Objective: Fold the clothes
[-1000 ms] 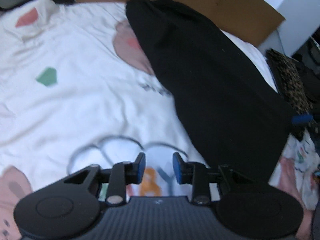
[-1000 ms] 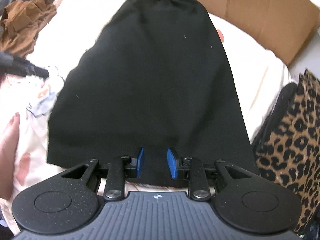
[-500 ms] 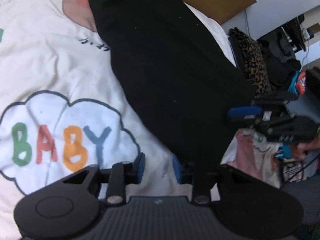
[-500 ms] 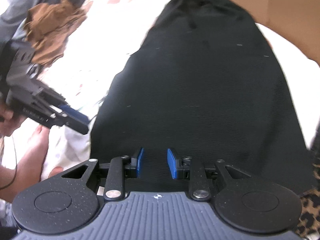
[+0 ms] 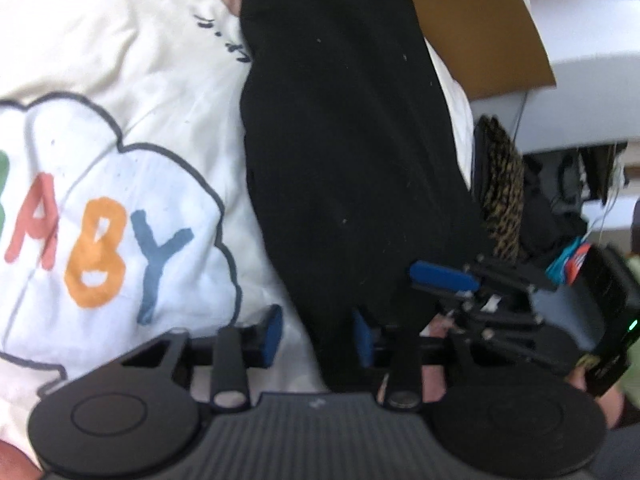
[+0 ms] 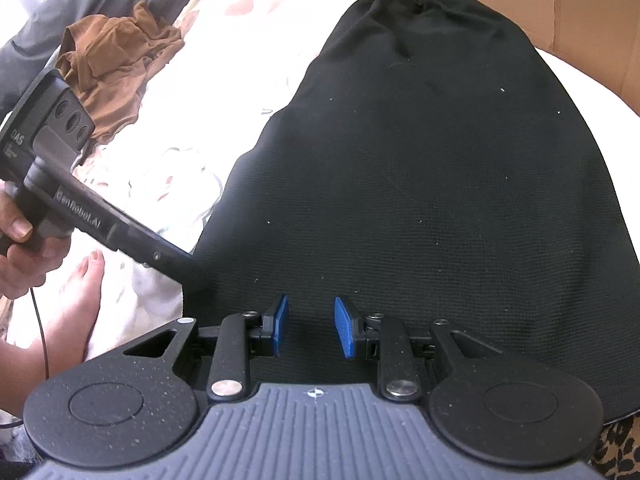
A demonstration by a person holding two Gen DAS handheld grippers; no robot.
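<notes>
The work surface is a cream sheet (image 5: 120,92) printed with a cloud and coloured letters, which lies left of the left gripper (image 5: 316,336). Brown cardboard (image 6: 520,4) stands along the far edge beyond both tools. The black garment (image 6: 420,184) lies flat ahead of the right gripper (image 6: 310,326), its gathered end farthest away and its near hem under the fingers. The right gripper's jaws stand apart over the cloth, pads clear of it. The left gripper's jaws are closing with the garment's near corner between them; a grip cannot be confirmed. A brown cloth (image 6: 116,68) lies far left of the right gripper. Leopard-print fabric (image 5: 500,196) sits right of the left gripper. A bare foot (image 6: 78,300) rests near the left gripper's handle.
</notes>
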